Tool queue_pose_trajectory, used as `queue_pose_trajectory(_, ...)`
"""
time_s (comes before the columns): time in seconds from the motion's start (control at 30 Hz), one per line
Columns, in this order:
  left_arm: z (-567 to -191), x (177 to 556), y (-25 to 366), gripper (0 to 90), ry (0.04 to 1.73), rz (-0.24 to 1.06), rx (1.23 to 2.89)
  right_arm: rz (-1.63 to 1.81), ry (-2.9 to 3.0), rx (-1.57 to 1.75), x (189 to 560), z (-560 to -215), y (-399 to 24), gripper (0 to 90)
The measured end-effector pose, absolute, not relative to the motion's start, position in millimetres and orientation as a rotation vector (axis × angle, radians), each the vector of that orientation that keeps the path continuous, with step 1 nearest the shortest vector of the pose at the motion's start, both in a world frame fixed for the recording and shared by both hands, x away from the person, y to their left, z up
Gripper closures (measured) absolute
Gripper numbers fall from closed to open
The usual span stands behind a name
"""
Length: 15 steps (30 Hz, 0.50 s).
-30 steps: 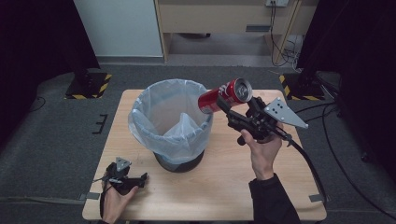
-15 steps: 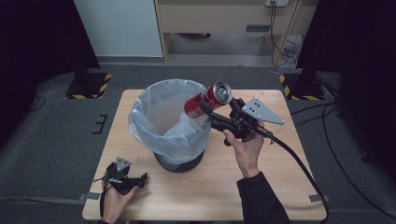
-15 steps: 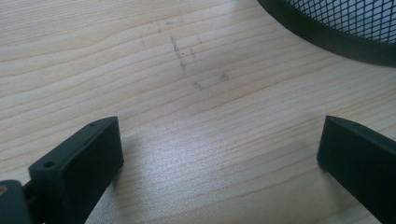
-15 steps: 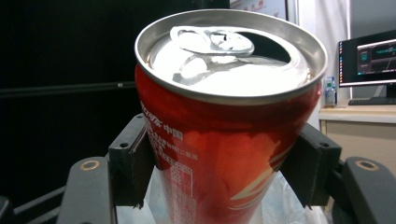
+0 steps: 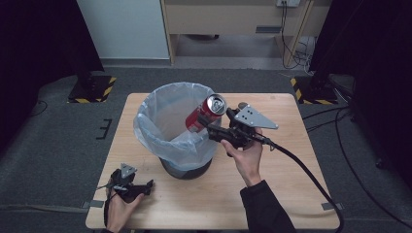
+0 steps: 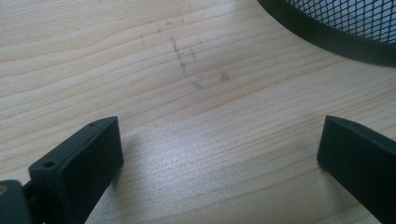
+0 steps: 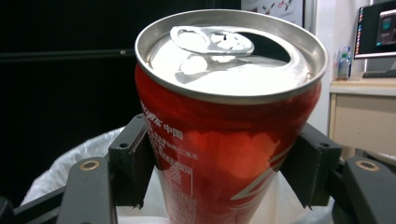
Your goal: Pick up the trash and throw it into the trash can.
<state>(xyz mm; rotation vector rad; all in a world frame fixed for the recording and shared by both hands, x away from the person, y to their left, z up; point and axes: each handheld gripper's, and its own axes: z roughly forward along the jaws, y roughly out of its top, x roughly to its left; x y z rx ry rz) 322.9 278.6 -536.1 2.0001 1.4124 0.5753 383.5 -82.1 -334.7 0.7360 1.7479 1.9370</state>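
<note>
- Pale wooden worktop [image 5: 291,194], bare but for the bin; the left hand-held gripper [image 5: 127,187] rests on its near-left corner, jaws spread wide with nothing between them
- Black mesh wastebasket lined with a clear plastic bag [image 5: 160,131], standing mid-worktop
- Right hand-held gripper [image 5: 214,127], clenched on the can's body, held over the bin's right rim
- Red aluminium drink can [image 5: 206,112], opened and tilted; likely light, thin-walled, slippery, easily dented; best held mid-body, gently

We see 2 black grippers: the right gripper [image 5: 206,124] carries a grey triangular plate and thick black cable; a dark sleeve [image 5: 265,208] covers that forearm.
</note>
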Motion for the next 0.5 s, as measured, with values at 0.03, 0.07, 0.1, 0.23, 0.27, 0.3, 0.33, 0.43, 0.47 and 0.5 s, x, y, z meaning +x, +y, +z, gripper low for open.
queue_pose_trajectory(0.03,-536.1,322.9,278.6,0.0,1.412,0.575,2.000,1.931,1.763,0.738,383.9,-336.4,-80.8,33.4)
queue_pose_trajectory(0.07,-536.1,322.9,278.6,0.0,1.413,0.575,2.000,1.931,1.780,0.740,384.4,-337.9,-79.7,33.2)
queue_pose_trajectory(0.1,-536.1,322.9,278.6,0.0,1.413,0.575,2.000,1.931,1.780,0.740,384.4,-337.9,-79.7,33.2)
queue_pose_trajectory(0.23,-536.1,322.9,278.6,0.0,1.413,0.575,2.000,1.893,1.840,0.742,385.2,-342.7,-77.1,29.3)
queue_pose_trajectory(0.27,-536.1,322.9,278.6,0.0,1.413,0.575,2.000,1.893,1.840,0.742,385.2,-342.7,-77.1,29.3)
queue_pose_trajectory(0.3,-536.1,322.9,278.6,0.0,1.412,0.575,2.000,1.894,1.838,0.737,384.3,-341.8,-77.8,29.3)
queue_pose_trajectory(0.33,-536.1,322.9,278.6,0.0,1.412,0.575,2.000,1.894,1.838,0.737,384.3,-341.8,-77.8,29.3)
queue_pose_trajectory(0.43,-536.1,322.9,278.6,0.0,1.412,0.575,2.000,1.907,1.821,0.733,382.5,-338.1,-80.4,29.4)
queue_pose_trajectory(0.47,-536.1,322.9,278.6,0.0,1.413,0.575,2.000,1.912,1.815,0.736,381.9,-336.4,-81.6,29.6)
queue_pose_trajectory(0.5,-536.1,322.9,278.6,0.0,1.412,0.575,2.000,1.919,1.800,0.732,380.8,-333.4,-84.1,32.0)
